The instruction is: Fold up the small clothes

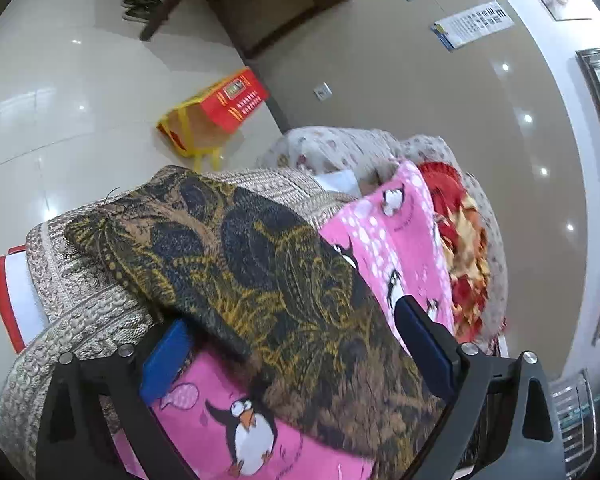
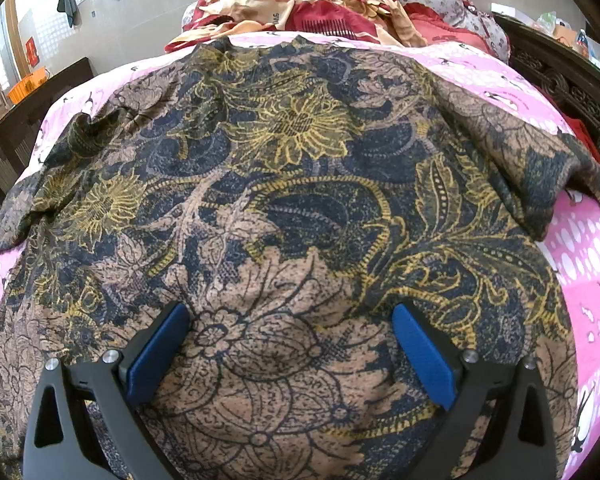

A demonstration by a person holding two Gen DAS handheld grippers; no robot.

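Right wrist: floral batik shirt (image 2: pixel 300 200) spread, wrinkled, on pink penguin blanket (image 2: pixel 588 264).

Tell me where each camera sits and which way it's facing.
Left wrist: on the left claw, open at the shirt edge, looking across the bed to the floor and a red bag; only its fingers show.
Right wrist: on the right claw, open above the shirt, facing the bedding pile; only its fingers show.
Shared: shirt, pink blanket.
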